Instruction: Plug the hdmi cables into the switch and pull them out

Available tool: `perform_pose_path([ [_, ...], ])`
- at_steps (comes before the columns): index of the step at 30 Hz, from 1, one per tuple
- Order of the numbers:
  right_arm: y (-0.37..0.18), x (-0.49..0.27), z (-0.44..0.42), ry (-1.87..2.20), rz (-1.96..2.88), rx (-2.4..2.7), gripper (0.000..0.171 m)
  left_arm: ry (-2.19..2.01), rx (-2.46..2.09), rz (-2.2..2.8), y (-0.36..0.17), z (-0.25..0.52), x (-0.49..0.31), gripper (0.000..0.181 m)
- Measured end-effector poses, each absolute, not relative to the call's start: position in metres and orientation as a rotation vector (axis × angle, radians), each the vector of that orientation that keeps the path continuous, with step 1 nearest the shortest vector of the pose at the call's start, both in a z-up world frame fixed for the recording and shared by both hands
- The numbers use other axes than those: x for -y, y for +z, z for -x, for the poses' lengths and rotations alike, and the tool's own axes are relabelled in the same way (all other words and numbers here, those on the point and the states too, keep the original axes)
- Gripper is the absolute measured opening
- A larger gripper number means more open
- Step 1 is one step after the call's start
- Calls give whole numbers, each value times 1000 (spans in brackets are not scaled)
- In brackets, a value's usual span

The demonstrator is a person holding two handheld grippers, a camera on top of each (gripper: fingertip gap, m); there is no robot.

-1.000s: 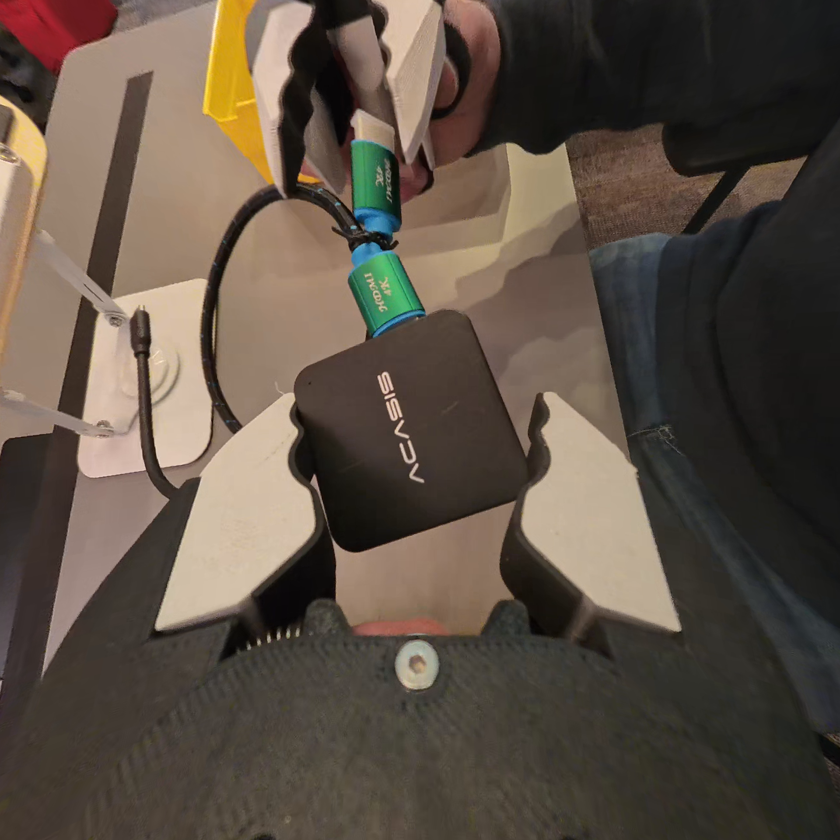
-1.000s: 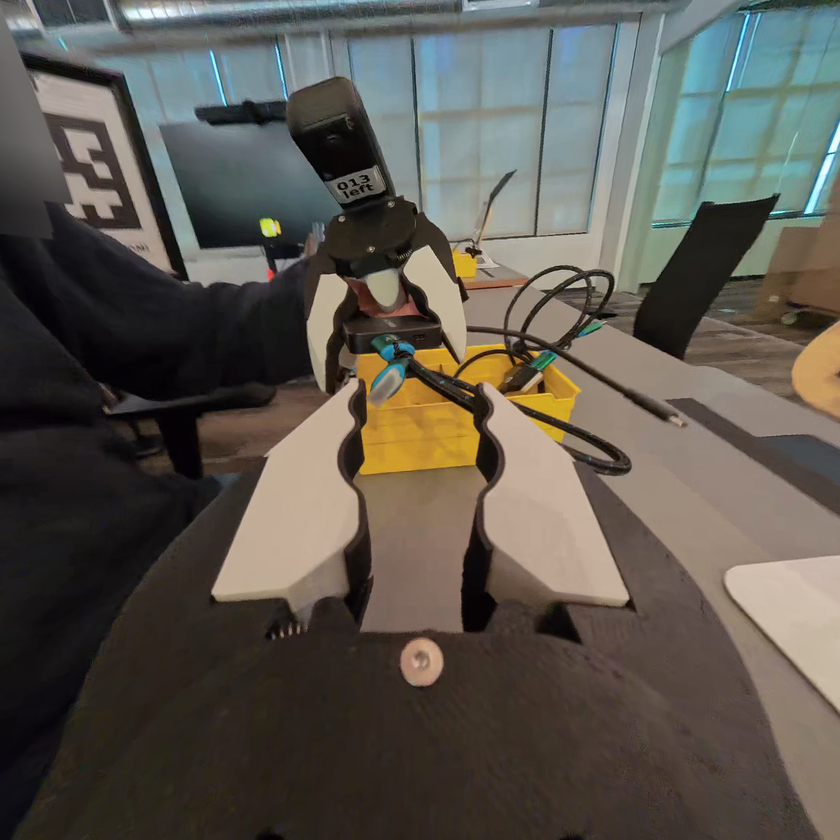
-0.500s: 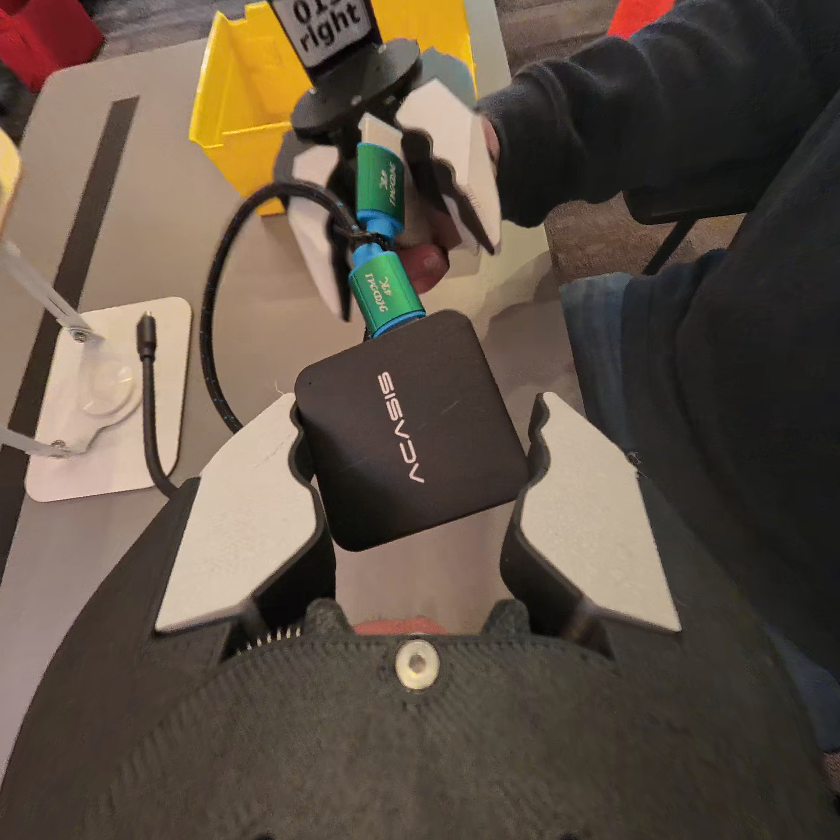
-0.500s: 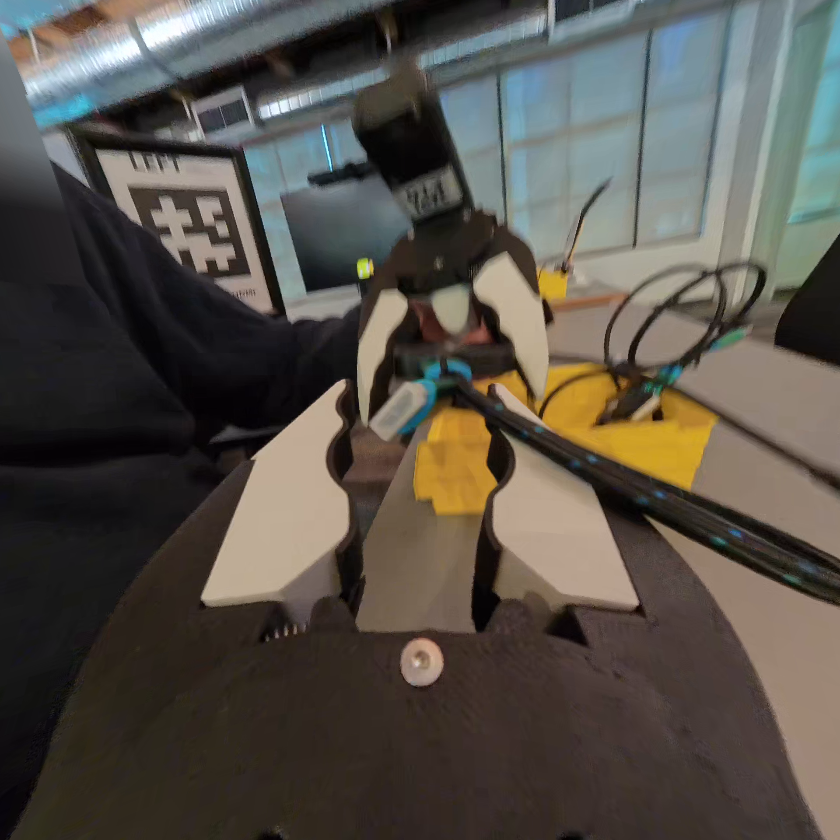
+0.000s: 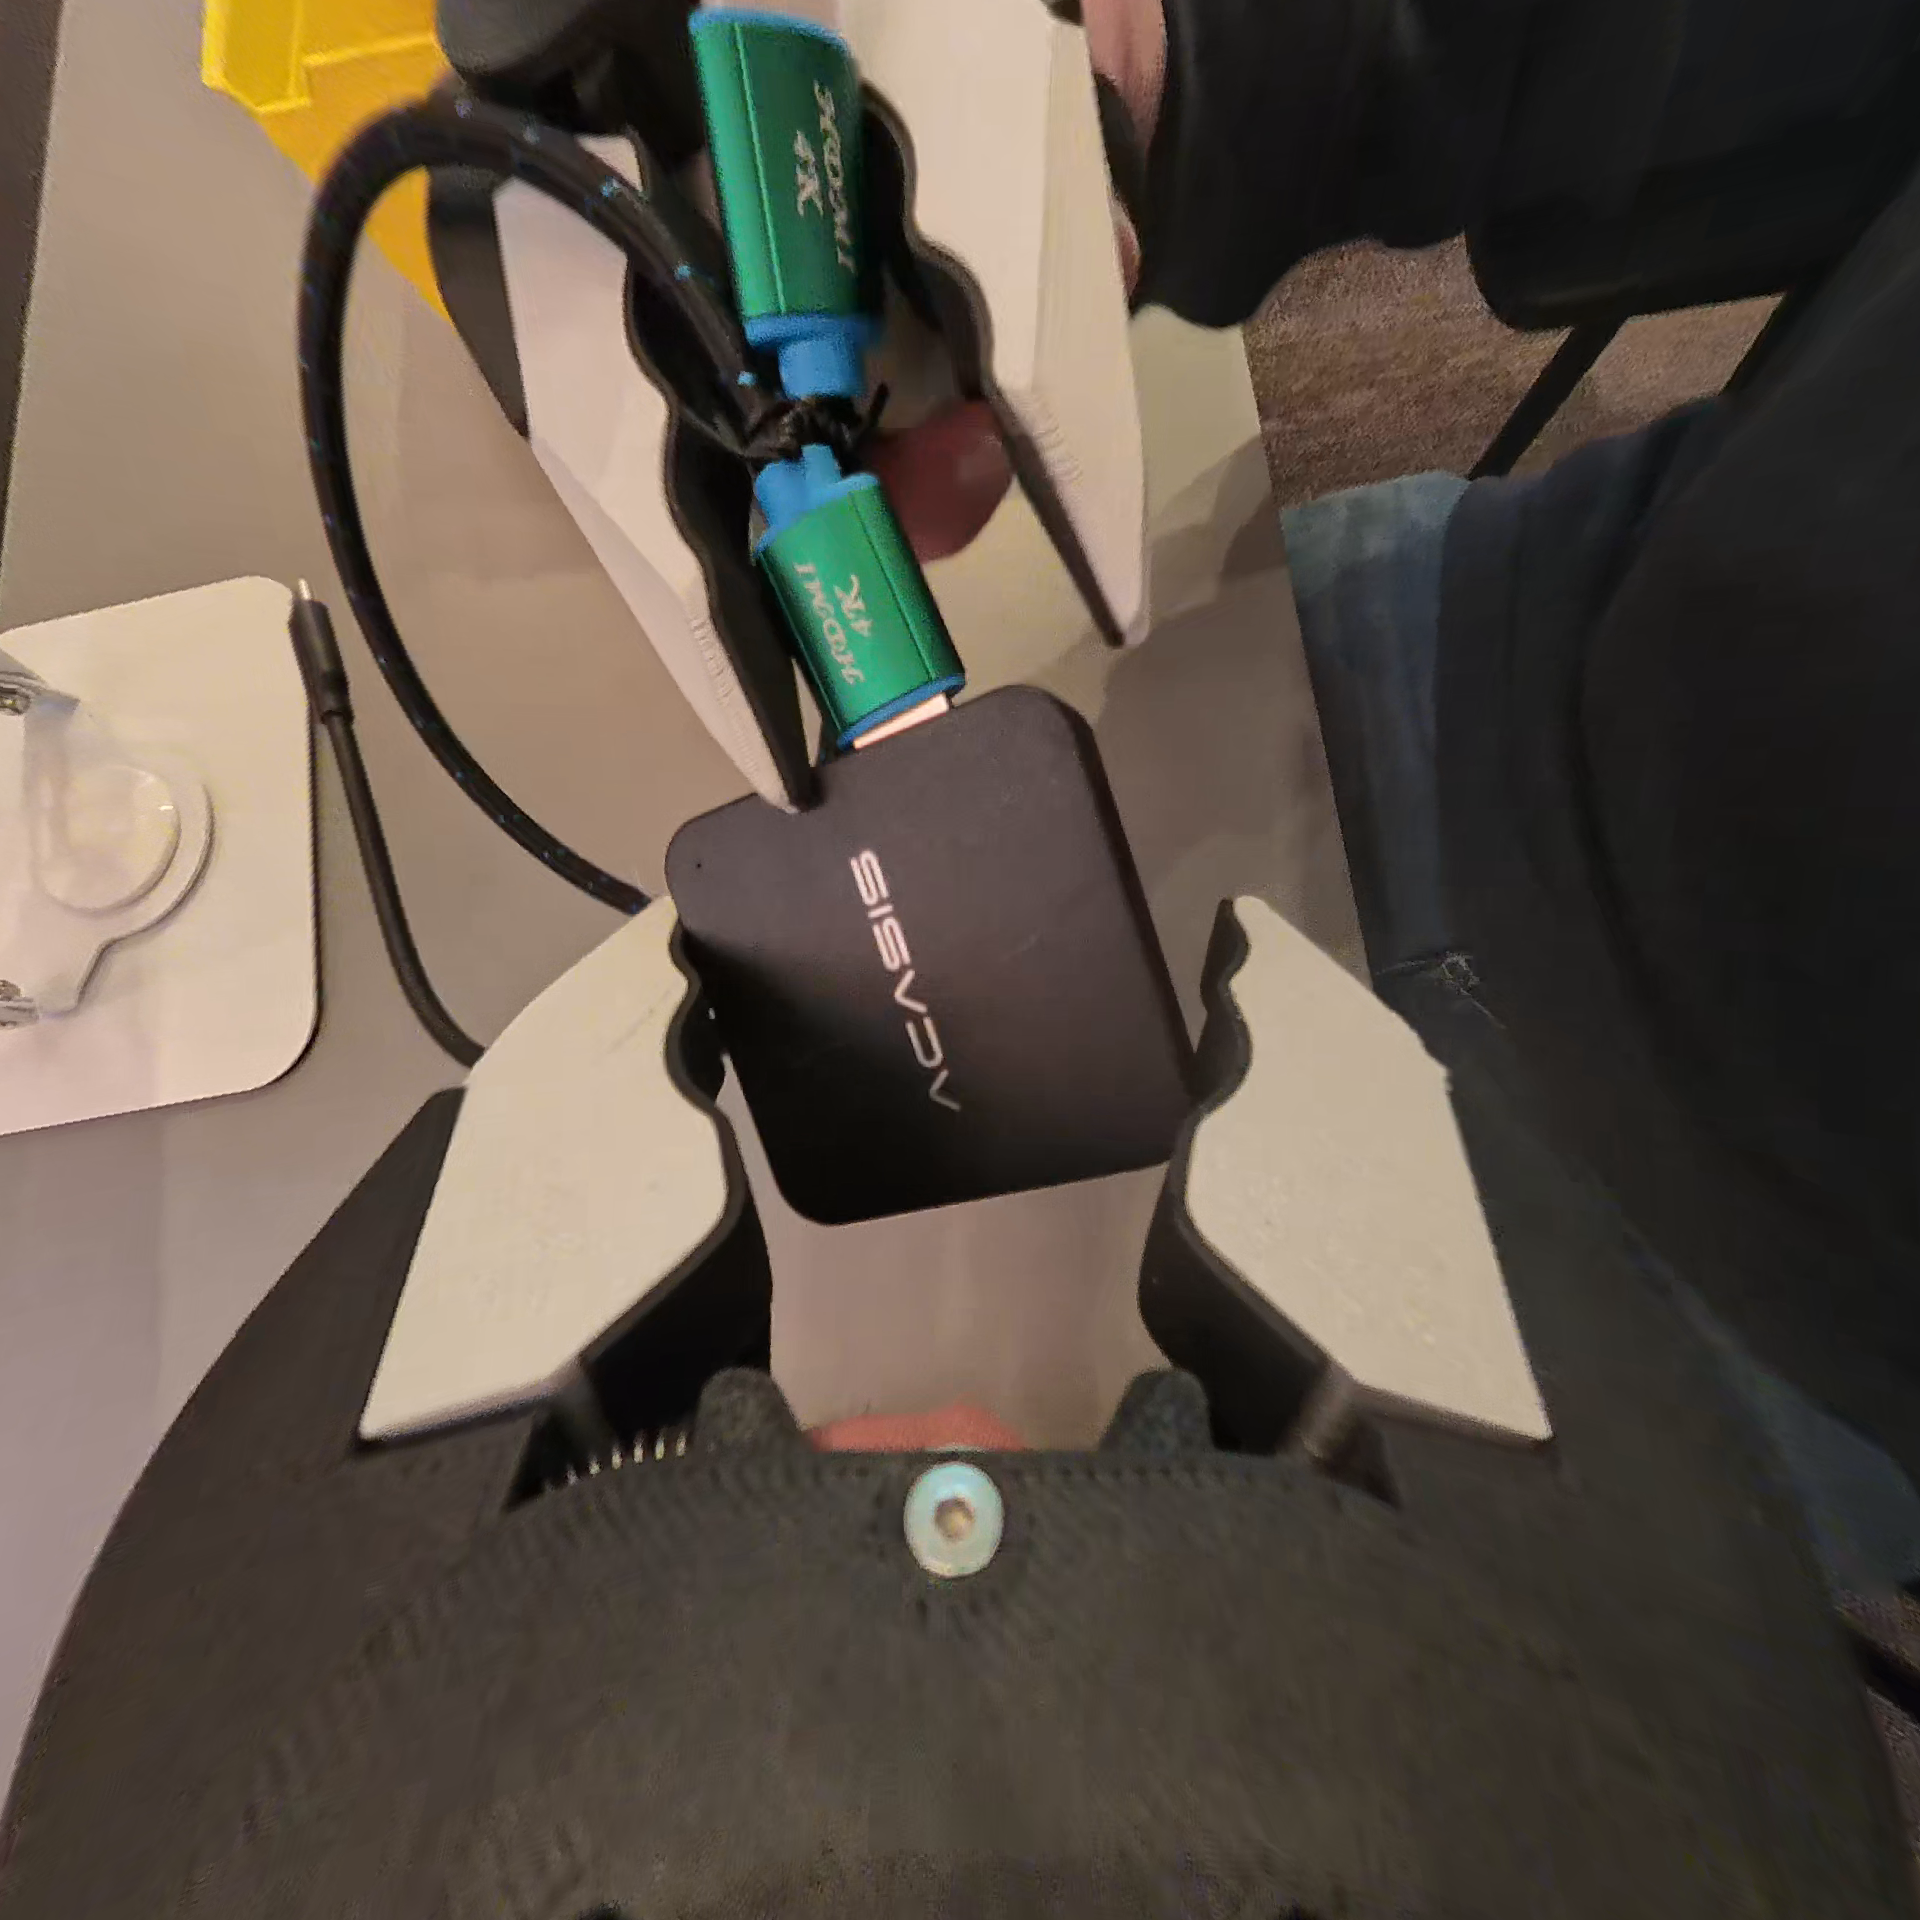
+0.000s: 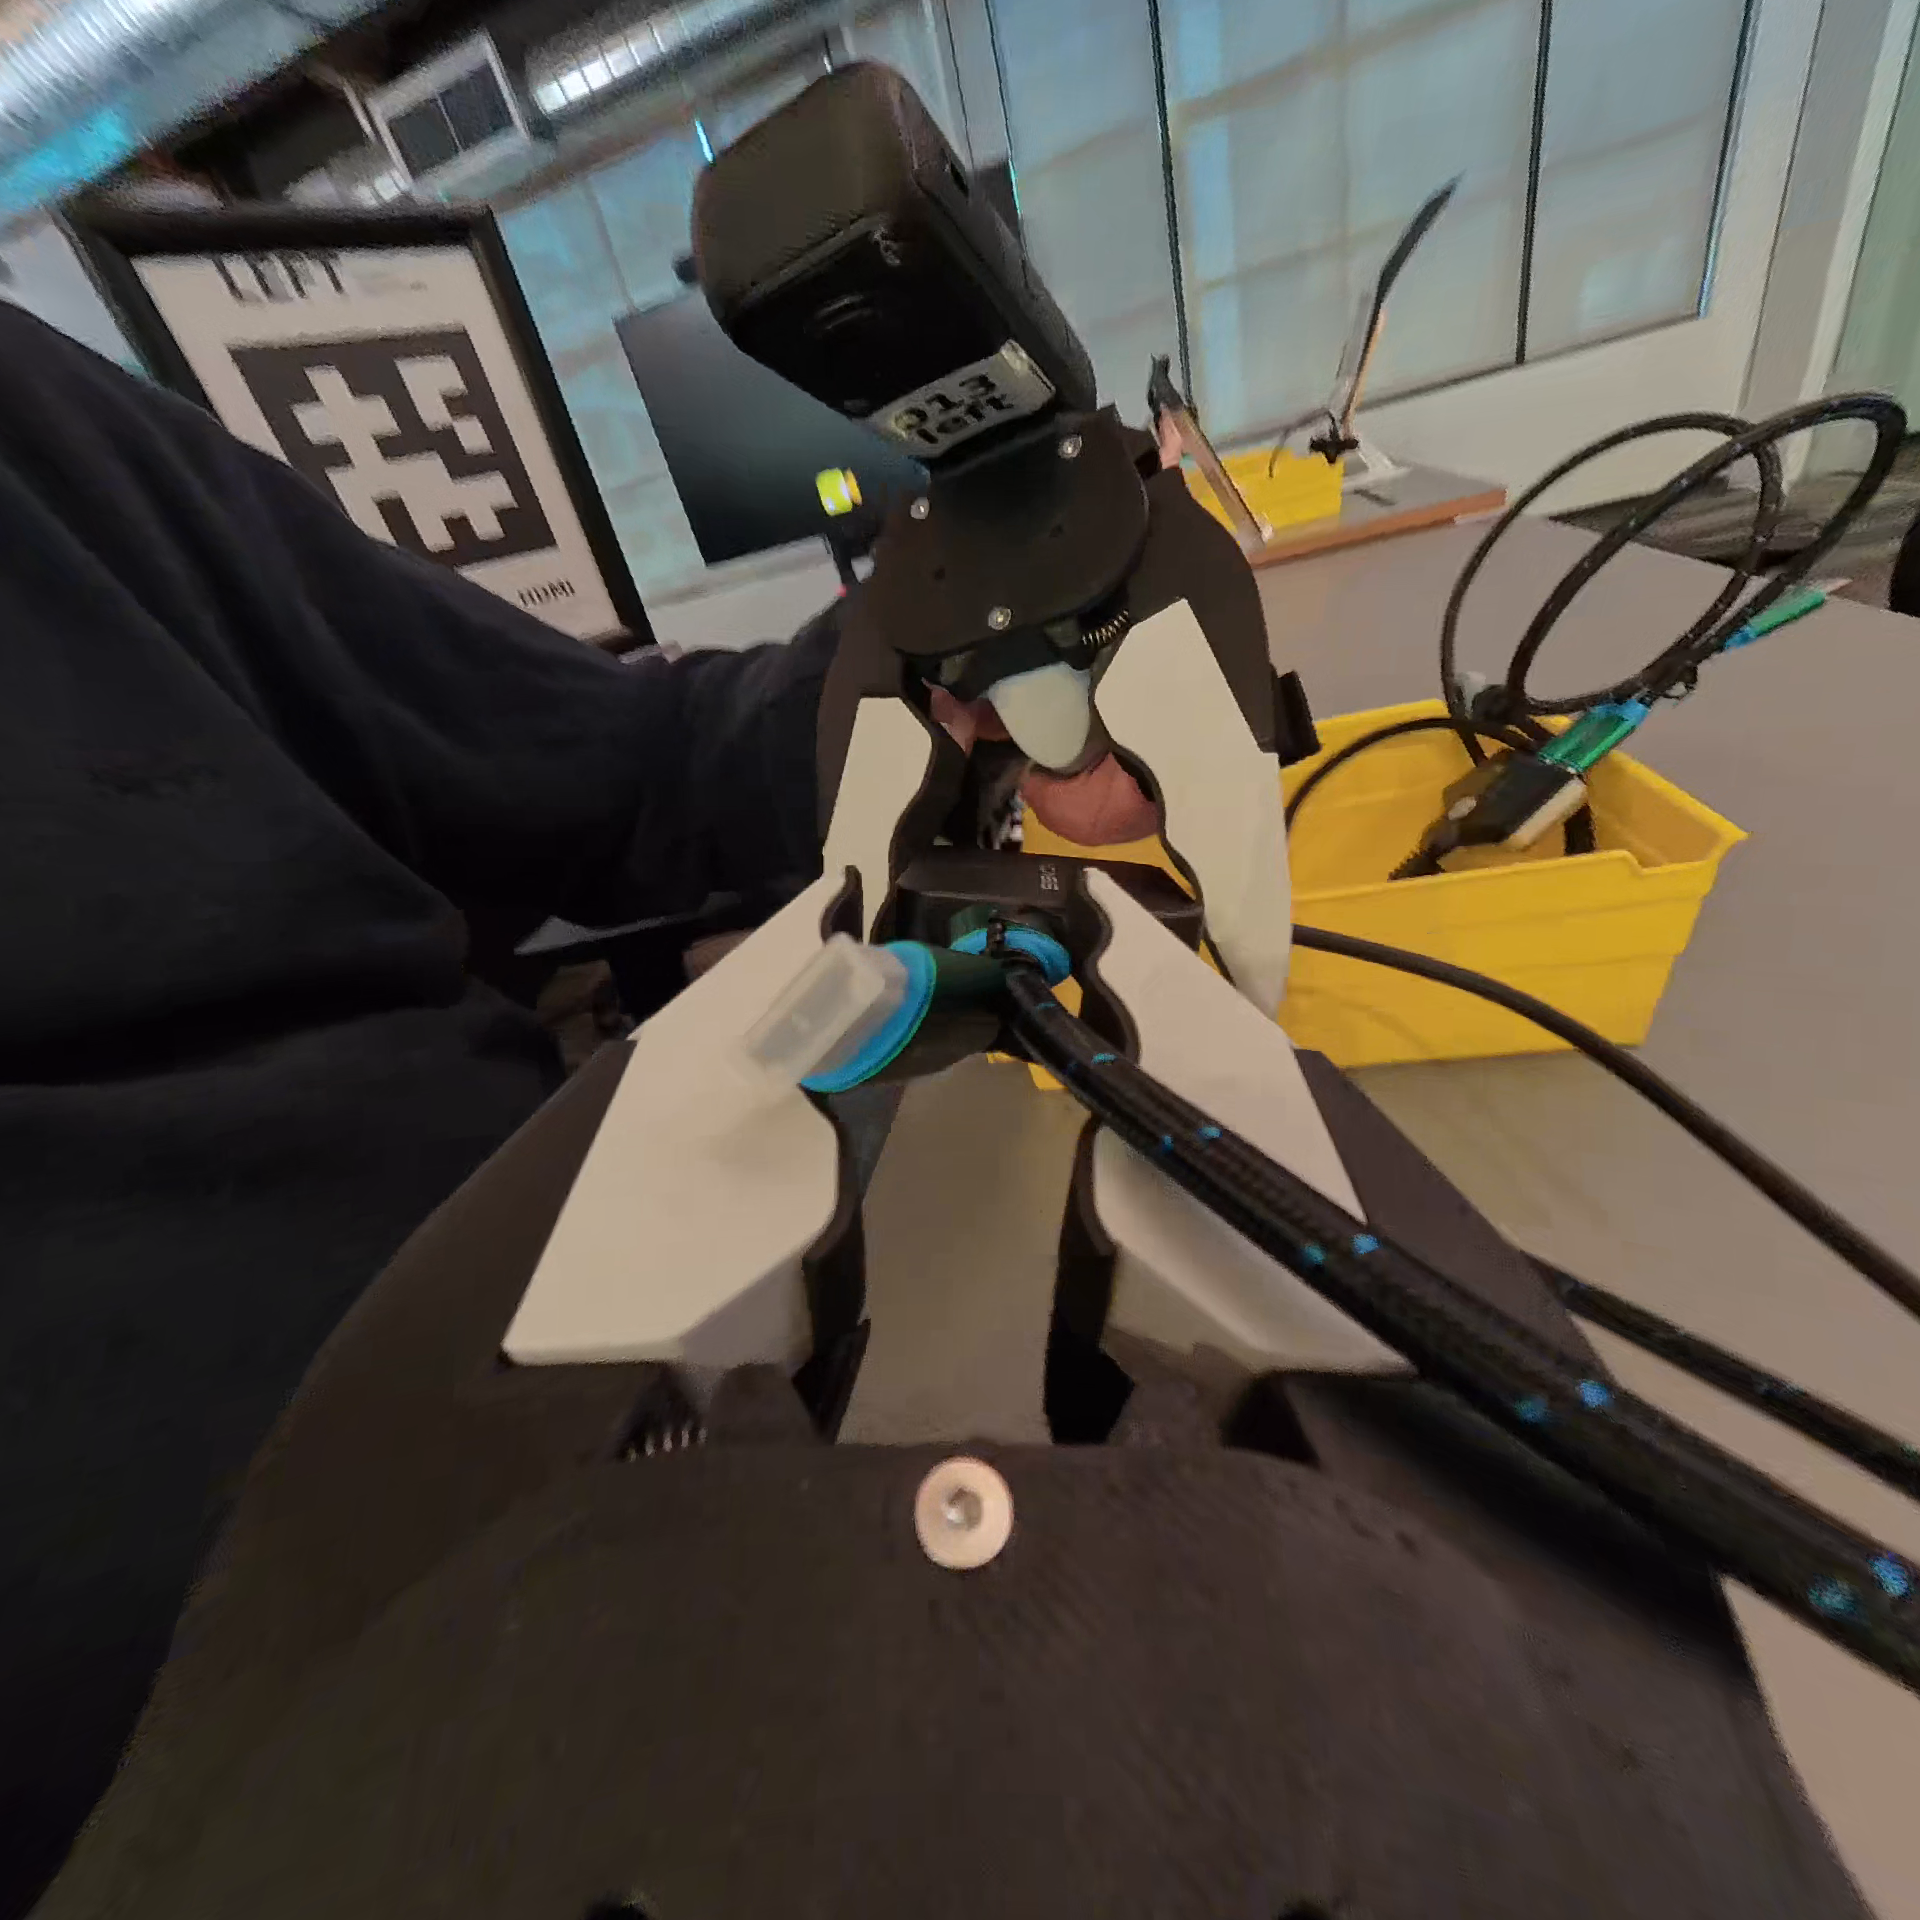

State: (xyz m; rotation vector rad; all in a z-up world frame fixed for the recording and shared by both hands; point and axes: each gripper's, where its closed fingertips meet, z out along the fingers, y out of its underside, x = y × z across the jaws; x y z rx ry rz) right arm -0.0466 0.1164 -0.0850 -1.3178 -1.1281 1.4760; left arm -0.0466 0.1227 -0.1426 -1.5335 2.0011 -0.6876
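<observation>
My left gripper (image 5: 951,925) is shut on a black square switch (image 5: 935,997) and holds it above the table. A green HDMI plug (image 5: 862,623) sits in the switch's far edge. Its black braided cable (image 5: 343,436) loops left, and a second green plug (image 5: 790,177) is tied to it. My right gripper (image 5: 951,717) is open, with one finger on each side of the plugged connector, its tips at the switch's edge. In the right wrist view, my right gripper (image 6: 966,894) faces the switch (image 6: 997,883). The capped plug (image 6: 831,1008) lies over its left finger, and the left gripper (image 6: 1039,623) is behind.
A yellow bin (image 6: 1455,935) with more cables stands on the grey table behind the switch. A white pad (image 5: 156,831) with a clear stand lies at the left, with a thin black cable (image 5: 343,790) beside it. The person's legs are at the table's right edge. Spacing between my two grippers at the tips: around 5 cm.
My right gripper has moved in toward the switch, and its open fingers now stand on either side of the green plugs. My left gripper still holds the switch.
</observation>
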Motion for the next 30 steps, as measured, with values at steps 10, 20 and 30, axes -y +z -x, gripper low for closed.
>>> perform_pose_path([
  [10, -84, -119, 38, 1393, 1332, 1096, 37, -634, -2004, 1531, -143, 38, -126, 88],
  [20, -75, -131, 25, 1441, 1296, 955, 34, -612, -1931, 1546, -132, 43, -135, 88],
  [30, -99, -128, 32, 1320, 1431, 1103, 21, -549, -2004, 1563, -145, 46, -132, 88],
])
